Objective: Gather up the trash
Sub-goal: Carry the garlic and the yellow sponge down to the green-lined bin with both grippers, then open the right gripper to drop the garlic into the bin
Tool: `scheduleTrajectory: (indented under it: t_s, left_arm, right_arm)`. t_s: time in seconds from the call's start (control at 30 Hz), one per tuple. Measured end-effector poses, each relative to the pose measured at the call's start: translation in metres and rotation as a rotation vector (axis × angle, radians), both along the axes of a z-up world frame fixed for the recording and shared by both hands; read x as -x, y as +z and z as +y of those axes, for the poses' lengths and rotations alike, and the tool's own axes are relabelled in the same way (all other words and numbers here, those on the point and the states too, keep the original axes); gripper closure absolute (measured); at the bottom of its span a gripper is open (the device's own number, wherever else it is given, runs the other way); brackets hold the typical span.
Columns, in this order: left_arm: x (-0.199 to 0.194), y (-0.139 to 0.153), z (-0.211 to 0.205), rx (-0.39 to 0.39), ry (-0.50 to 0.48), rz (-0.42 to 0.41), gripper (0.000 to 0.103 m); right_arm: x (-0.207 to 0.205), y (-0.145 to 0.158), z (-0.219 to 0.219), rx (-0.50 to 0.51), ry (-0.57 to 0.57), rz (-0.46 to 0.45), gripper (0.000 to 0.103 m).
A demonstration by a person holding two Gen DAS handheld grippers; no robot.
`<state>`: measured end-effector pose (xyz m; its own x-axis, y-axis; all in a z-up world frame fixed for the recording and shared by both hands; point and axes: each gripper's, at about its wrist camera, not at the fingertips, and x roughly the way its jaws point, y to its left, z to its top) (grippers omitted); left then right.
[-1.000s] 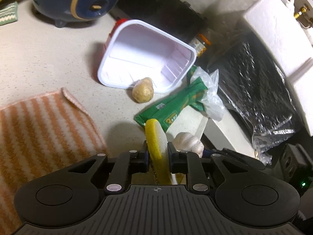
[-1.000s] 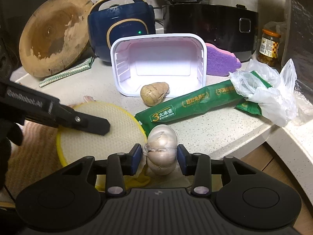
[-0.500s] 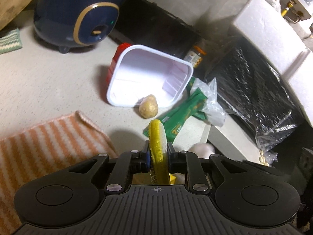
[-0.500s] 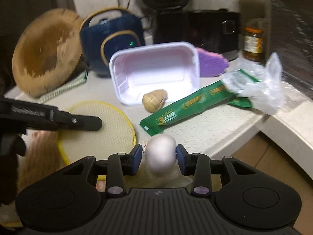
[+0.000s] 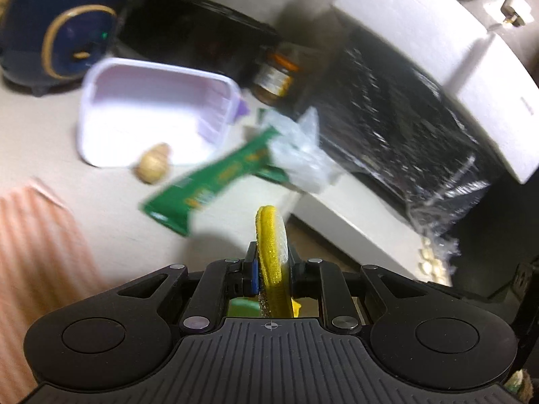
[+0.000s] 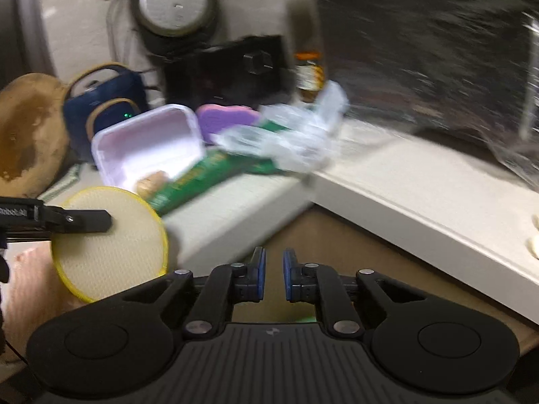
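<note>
Your left gripper (image 5: 271, 266) is clamped on the yellow-rimmed round pad (image 5: 272, 252), which stands on edge between the pads. From the right wrist view the same pad (image 6: 111, 242) hangs out past the near edge of the counter (image 6: 235, 215), with the left finger lying across its face. So one piece looks collected but not yet dropped anywhere; no bin shows clearly in either view.

Your right gripper (image 6: 273, 276) is closing, its jaws a narrow gap apart with nothing between them. It points at the brown floor off the counter edge, so it is free for the next pick.

Most of the trash is left on the counter. The green wrapper (image 5: 209, 181) lies near the edge, its right end under the crumpled clear plastic bag (image 5: 299, 158). The white tray (image 5: 151, 118) sits further back on the left, tipped on its side, and the small tan lump (image 5: 153, 166) rests at its open mouth. Whether the lump counts as trash you must judge. Both views are smeared by motion, so finer detail is lost. By this reckoning you are early in the job.
</note>
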<state>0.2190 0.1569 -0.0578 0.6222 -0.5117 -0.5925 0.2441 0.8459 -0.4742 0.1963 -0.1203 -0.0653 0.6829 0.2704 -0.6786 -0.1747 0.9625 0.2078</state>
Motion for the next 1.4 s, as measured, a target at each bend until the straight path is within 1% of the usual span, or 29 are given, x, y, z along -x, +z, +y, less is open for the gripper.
scheduleTrajectory:
  t_s: [0.07,0.1,0.13,0.17,0.2,0.27,0.33,0.47,0.53,0.6,0.77,1.0,1.13,1.23,1.3,1.4]
  left_arm:
    - [0.01,0.0,-0.021,-0.05,-0.014,-0.013,0.084]
    - [0.013,-0.004,-0.029,-0.069,-0.02,-0.001,0.084]
    - [0.014,-0.01,-0.036,-0.073,-0.024,0.028,0.084]
    - [0.015,-0.017,-0.043,-0.066,-0.03,0.066,0.084]
    - [0.017,-0.023,-0.05,-0.063,-0.032,0.09,0.084]
    - [0.021,-0.035,-0.065,-0.087,-0.04,0.129,0.084]
    - [0.025,-0.05,-0.076,-0.117,-0.047,0.169,0.084]
    - [0.028,-0.083,-0.082,-0.137,-0.014,0.277,0.084]
    - [0.033,-0.094,-0.083,-0.137,0.004,0.313,0.084]
    - [0.036,-0.1,-0.085,-0.136,0.009,0.331,0.084]
    - [0.037,-0.114,-0.087,-0.134,0.04,0.367,0.084]
    - [0.038,-0.137,-0.09,-0.163,0.075,0.42,0.084]
    - [0.045,-0.15,-0.089,-0.159,0.102,0.44,0.084]
    - [0.049,-0.163,-0.09,-0.146,0.105,0.451,0.084]
    - [0.05,-0.175,-0.088,-0.132,0.105,0.476,0.084]
    - [0.049,-0.197,-0.084,-0.096,0.104,0.504,0.084]
  right_arm:
    - [0.011,0.0,-0.022,0.012,-0.005,-0.015,0.093]
    - [0.018,-0.002,-0.036,0.017,-0.007,-0.022,0.093]
    - [0.023,-0.008,-0.05,0.013,-0.016,-0.012,0.093]
    - [0.025,-0.017,-0.064,0.001,-0.035,0.023,0.092]
    - [0.024,-0.029,-0.078,-0.011,-0.059,0.079,0.092]
    - [0.021,-0.051,-0.099,-0.007,-0.098,0.169,0.092]
    - [0.022,-0.064,-0.112,0.017,-0.102,0.197,0.092]
    - [0.021,-0.094,-0.129,0.01,-0.104,0.275,0.092]
    - [0.021,-0.109,-0.13,0.026,-0.089,0.309,0.092]
    - [0.02,-0.123,-0.13,0.03,-0.072,0.346,0.092]
    - [0.02,-0.142,-0.122,0.051,-0.028,0.41,0.092]
    - [0.018,-0.155,-0.112,0.053,0.01,0.436,0.091]
    - [0.012,-0.172,-0.103,0.053,0.055,0.462,0.089]
    - [0.005,-0.197,-0.09,0.091,0.113,0.504,0.083]
    - [-0.002,-0.22,-0.079,0.104,0.137,0.563,0.083]
    - [-0.011,-0.252,-0.059,0.096,0.162,0.641,0.083]
